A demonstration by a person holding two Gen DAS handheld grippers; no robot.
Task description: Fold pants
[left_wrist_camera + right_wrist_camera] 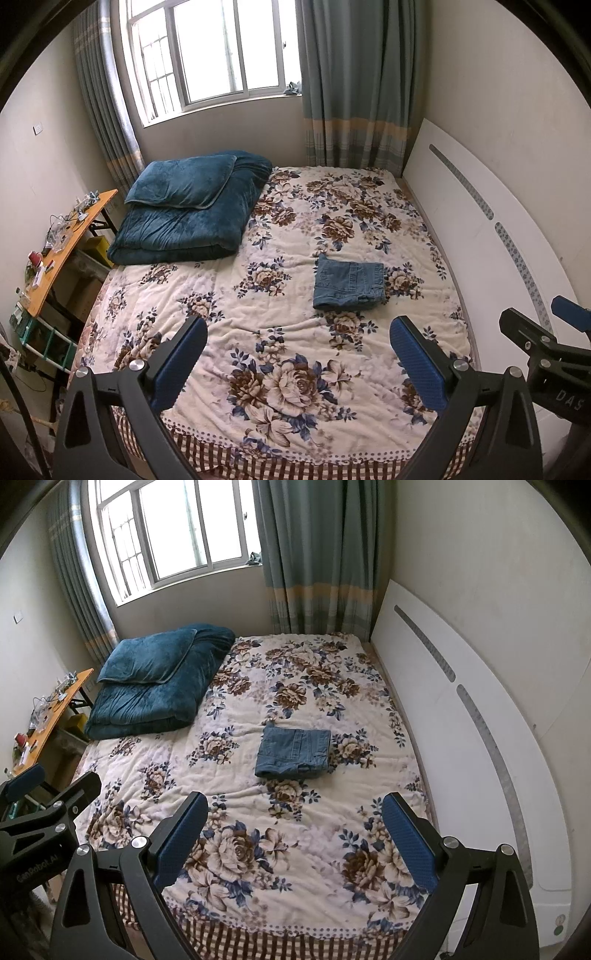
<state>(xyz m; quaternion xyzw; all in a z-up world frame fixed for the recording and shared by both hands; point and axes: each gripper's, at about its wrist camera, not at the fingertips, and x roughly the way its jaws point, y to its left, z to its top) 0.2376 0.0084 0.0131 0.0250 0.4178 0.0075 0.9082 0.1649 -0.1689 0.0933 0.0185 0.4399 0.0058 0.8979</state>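
Already folded, the denim pants (348, 283) look stiff and heavy, so I'd pinch the thick stacked edge with my left gripper (299, 354) and right gripper (295, 830), both spread and empty.

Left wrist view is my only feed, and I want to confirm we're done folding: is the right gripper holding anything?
Observer: No. The right gripper has its jaws wide apart and empty, above the near end of the bed. The folded pants lie farther up the bed, apart from it.
Operator: The right gripper blocks the near end of the headboard for me. Is anything there?
Observer: Its lower corner carries a small round green mark. I cannot tell what it is.
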